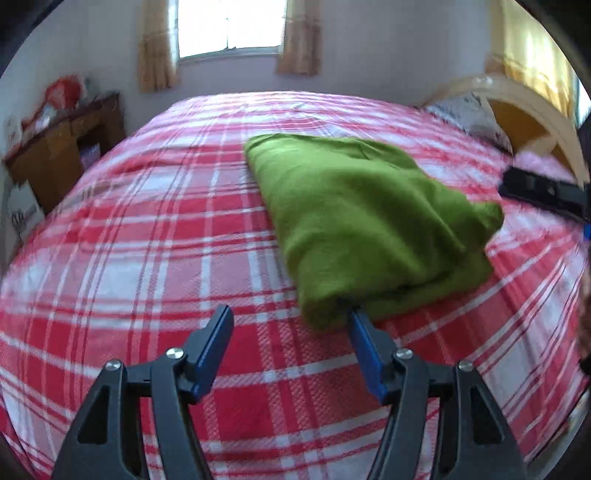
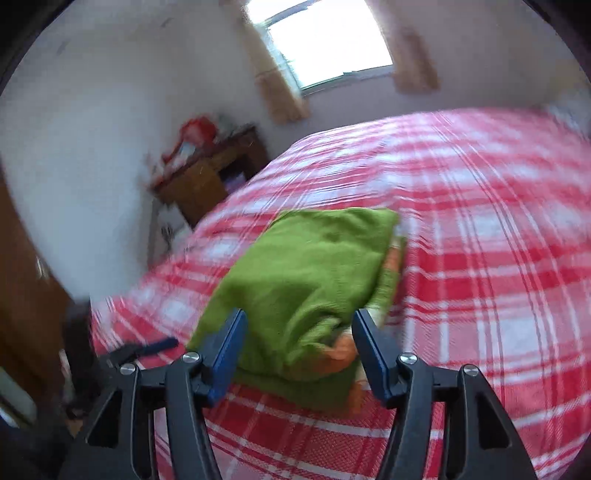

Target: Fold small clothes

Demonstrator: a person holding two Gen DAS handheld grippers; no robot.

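The folded green fleece garment (image 1: 354,221) lies on the bed with the red-and-white plaid cover (image 1: 155,236), just ahead and to the right of the left hand-held gripper (image 1: 290,317), whose right finger tip touches its near edge. It lies directly ahead of the right hand-held gripper (image 2: 299,325), between the spread fingers. Beyond the bed's far edge is the curtained window (image 1: 231,27). The brown wooden cabinet (image 1: 62,147) stands far left of the bed, the pale arched headboard (image 1: 524,114) far right.

Daylight from blown-out window (image 1: 231,26); motion blur; fisheye edges dark, warped
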